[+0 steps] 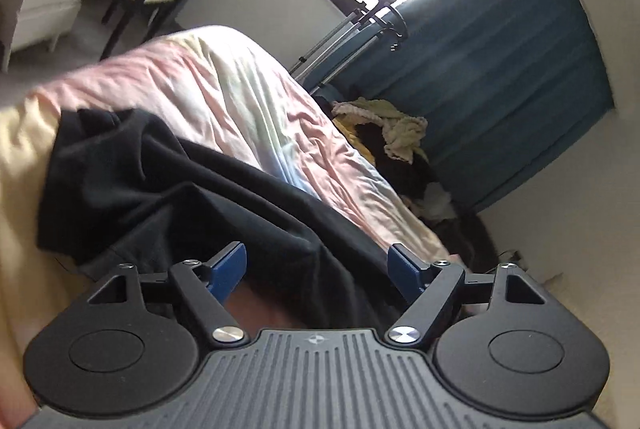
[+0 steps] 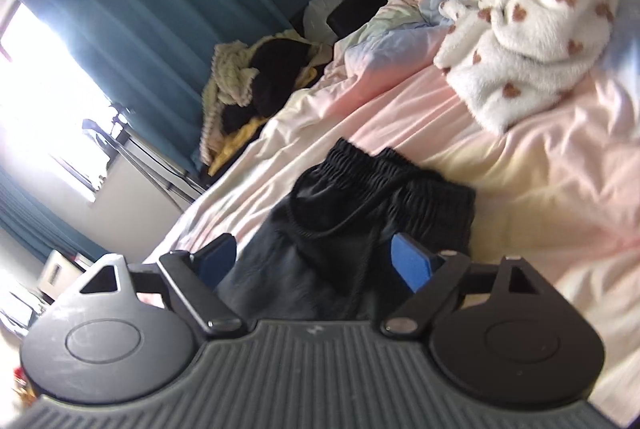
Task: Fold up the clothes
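Both grippers are pointing slightly downward — the left gripper (image 1: 316,263) and the right gripper (image 2: 314,255) are standing wide open, gripping nothing.

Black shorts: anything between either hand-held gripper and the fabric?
Nothing visible. The black shorts lie on the pink bed sheet directly ahead of the open right hand-held gripper and open left hand-held gripper. The fleece blanket sits well clear.
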{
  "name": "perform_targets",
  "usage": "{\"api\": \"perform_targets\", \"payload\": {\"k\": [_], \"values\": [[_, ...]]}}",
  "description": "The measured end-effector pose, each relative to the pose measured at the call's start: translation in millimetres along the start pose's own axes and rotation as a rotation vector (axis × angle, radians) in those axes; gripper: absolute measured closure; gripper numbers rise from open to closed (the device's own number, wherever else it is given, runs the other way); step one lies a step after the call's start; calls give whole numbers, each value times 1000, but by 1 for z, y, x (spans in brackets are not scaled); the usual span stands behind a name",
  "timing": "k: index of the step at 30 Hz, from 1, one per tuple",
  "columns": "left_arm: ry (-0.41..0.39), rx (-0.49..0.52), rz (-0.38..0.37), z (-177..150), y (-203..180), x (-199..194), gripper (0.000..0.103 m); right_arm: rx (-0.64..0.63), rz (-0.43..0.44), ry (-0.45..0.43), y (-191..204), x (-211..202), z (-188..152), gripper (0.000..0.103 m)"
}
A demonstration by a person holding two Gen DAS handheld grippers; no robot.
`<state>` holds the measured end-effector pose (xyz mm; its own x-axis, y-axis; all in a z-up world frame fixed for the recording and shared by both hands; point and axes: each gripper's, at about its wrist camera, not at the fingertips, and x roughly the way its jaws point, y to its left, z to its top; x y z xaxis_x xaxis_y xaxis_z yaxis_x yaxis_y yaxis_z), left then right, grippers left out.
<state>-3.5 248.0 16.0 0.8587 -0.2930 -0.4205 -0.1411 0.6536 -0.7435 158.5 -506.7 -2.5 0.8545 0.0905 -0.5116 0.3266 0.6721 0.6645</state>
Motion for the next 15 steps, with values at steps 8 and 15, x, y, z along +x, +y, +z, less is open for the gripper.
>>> {"api": "perform_targets", "payload": {"k": [8, 15], "values": [[16, -407, 26, -15, 27, 68, 15, 366, 16, -5, -54, 7, -76, 11], [15, -479, 136, -25, 41, 124, 13, 366, -19, -85, -77, 22, -70, 0]]}}
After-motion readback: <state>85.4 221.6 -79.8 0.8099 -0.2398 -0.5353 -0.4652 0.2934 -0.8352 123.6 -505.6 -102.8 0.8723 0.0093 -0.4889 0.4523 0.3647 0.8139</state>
